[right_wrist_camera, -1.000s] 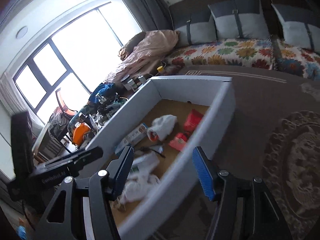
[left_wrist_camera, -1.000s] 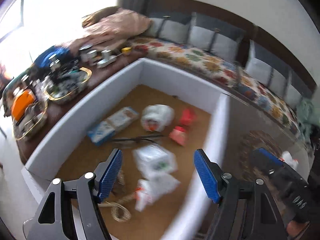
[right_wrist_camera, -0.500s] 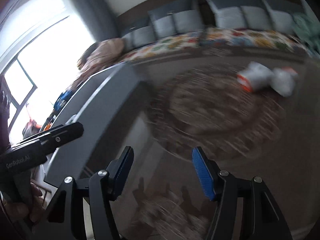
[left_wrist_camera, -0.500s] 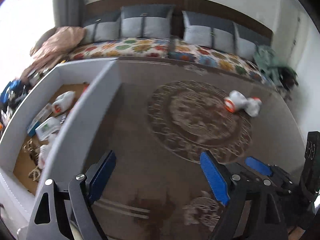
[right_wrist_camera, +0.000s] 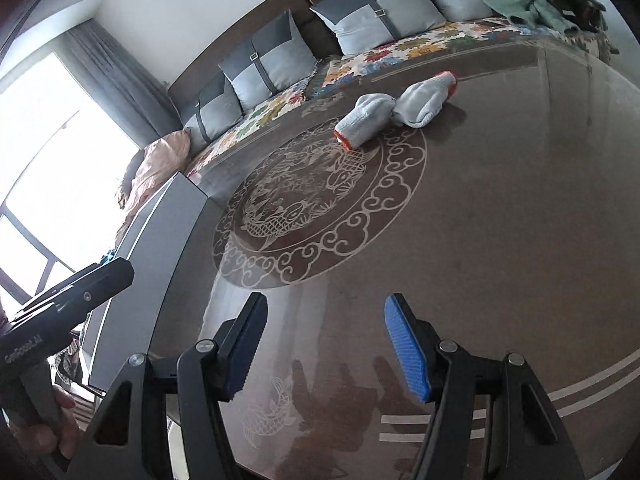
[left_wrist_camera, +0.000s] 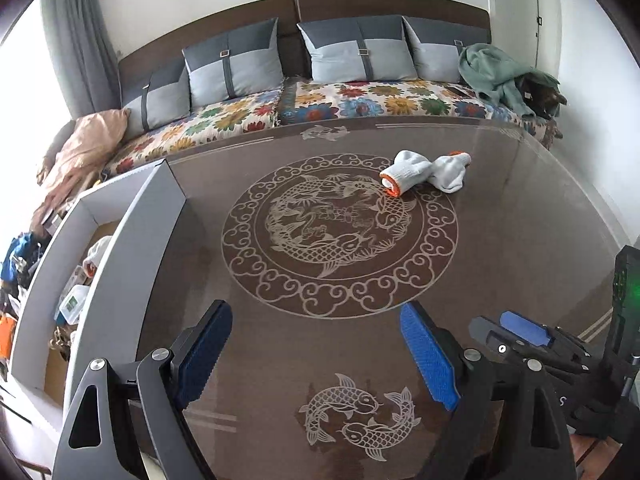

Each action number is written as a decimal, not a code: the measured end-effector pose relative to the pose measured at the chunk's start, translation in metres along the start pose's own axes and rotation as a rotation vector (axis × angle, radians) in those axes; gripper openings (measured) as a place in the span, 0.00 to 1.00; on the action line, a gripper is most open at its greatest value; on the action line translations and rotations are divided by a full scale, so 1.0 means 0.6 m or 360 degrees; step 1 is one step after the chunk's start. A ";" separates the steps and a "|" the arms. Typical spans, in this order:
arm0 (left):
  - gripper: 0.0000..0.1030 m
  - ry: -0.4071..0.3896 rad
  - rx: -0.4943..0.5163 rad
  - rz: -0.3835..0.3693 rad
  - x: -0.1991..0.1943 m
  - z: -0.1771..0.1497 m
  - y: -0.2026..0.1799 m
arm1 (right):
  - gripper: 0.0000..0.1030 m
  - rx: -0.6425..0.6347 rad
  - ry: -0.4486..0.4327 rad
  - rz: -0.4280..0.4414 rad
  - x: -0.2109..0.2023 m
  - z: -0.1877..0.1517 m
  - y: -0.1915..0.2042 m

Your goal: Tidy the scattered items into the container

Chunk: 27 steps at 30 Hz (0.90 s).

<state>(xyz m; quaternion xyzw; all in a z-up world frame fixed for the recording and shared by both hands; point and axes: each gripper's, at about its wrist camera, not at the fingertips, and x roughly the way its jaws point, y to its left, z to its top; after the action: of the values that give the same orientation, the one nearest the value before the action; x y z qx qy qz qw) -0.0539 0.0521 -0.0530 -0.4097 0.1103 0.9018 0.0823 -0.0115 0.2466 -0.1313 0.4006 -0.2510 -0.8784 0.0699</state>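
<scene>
Both grippers have swung off the box and now face open tabletop; a second ago each camera looked down into the box at the items already in it.

Left wrist view: left gripper (left_wrist_camera: pixel 316 354), jaws apart, nothing between the ribbed blue pads. Left figure rose but has levelled off, so wide and empty. Target is the pair of white knitted work gloves with orange cuffs (left_wrist_camera: pixel 424 174), lying bunched on the glossy brown glass tabletop with the pale fish medallion (left_wrist_camera: pixel 500 248), well ahead of the jaws and slightly right of them. White open-topped cardboard box with a brown floor (left_wrist_camera: pixel 156 216) sits to the left of the jaws, several small items already inside. Right gripper (left_wrist_camera: pixel 516 330) shows at lower right of the jaws.

Right wrist view: right gripper (right_wrist_camera: pixel 324 346), jaws apart, empty. Gloves far ahead, slightly right; box wall at left.

Handling, my read: gloves are light, soft, floppy knit. They'll compress and drape, nothing fragile. Glass looks slick, so they may slide if nudged sideways. Best bet is to pinch the thick bunched middle where the two meet, so both lift together; a cuff grip would probably leave one behind.
</scene>
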 end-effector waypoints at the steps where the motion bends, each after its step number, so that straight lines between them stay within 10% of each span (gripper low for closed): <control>1: 0.84 0.0000 0.0006 0.0004 0.000 0.000 -0.001 | 0.60 0.0001 0.0002 0.0001 0.000 -0.002 0.000; 27: 0.84 0.0038 0.0012 0.0013 0.022 -0.011 0.000 | 0.60 0.0015 0.0037 -0.0039 0.017 -0.015 -0.006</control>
<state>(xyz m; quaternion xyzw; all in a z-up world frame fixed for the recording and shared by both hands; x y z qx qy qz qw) -0.0576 0.0508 -0.0671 -0.4197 0.1163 0.8967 0.0789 -0.0114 0.2430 -0.1451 0.4140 -0.2494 -0.8734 0.0601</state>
